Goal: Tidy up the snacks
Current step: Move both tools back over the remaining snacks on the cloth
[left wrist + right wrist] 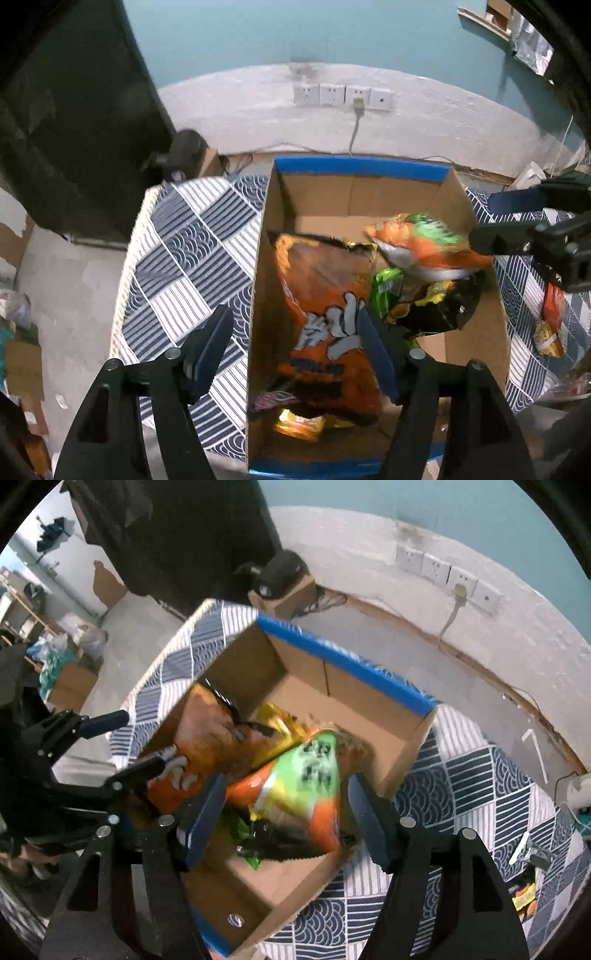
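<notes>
My left hand-held gripper [295, 347] hangs over the near left part of the cardboard box [402, 192], jaws spread, with nothing pinched: one finger is outside the box's left wall above the patterned cloth [192, 251] on the surface, the other is above the large orange snack bag [325, 295], which lies along the box's left side. My right hand-held gripper [286, 816] is also spread. The orange-and-green snack bag [299, 786] sits between its fingers, blurred, with neither pad pressing on it. It is over the box's middle, above a dark bag [439, 306] and a green packet [386, 291] that lie on the box floor. A yellow packet [299, 424] peeks out under the large orange bag at the box's near end. The box has blue-taped rims and stands on the cloth toward the surface's far edge. Another small orange packet [550, 325] lies on the cloth outside the box, toward the surface's right edge.
</notes>
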Demonstrator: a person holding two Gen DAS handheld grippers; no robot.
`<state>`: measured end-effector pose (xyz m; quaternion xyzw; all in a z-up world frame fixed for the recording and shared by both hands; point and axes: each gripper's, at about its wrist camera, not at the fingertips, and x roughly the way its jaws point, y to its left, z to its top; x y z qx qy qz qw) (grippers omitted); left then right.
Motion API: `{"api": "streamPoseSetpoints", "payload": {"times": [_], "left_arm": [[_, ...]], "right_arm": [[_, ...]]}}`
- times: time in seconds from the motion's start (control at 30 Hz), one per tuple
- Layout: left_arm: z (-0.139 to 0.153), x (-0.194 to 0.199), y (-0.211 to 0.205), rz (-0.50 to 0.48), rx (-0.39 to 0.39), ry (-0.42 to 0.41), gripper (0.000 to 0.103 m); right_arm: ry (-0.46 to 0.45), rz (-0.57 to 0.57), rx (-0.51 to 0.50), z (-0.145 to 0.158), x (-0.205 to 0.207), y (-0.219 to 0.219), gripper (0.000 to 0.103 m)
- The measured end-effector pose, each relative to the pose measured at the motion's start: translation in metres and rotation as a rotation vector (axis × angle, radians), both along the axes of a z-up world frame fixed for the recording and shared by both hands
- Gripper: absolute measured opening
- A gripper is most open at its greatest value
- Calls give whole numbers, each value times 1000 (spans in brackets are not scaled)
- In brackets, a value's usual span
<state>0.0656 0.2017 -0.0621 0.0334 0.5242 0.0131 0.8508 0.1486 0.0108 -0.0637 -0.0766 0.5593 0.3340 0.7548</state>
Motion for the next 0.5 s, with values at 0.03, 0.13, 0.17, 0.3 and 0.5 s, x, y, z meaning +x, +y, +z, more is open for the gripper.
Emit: {"api": "streamPoseSetpoints", "payload": {"times": [0.03,0.13,0.17,0.3,0.5], "left_arm": [[2,-1,-2,-4,2,-3,71],[7,-2,-8,-18,1,-10,71],[9,-1,-9,-21,2,-13,71],[16,-4,-22,-47,18,-26,73],[29,-11,-45,-88,34,-54,76]], "right_arm": [[-5,-2,3,2,0,-1,71],[-15,-7,19,12,-4,-10,71],[-15,-8,20,13,-4,-12,71],[-28,-18,16,19,-10,-27,71],[-54,-40,-7,21,-19,-57,71]]}}
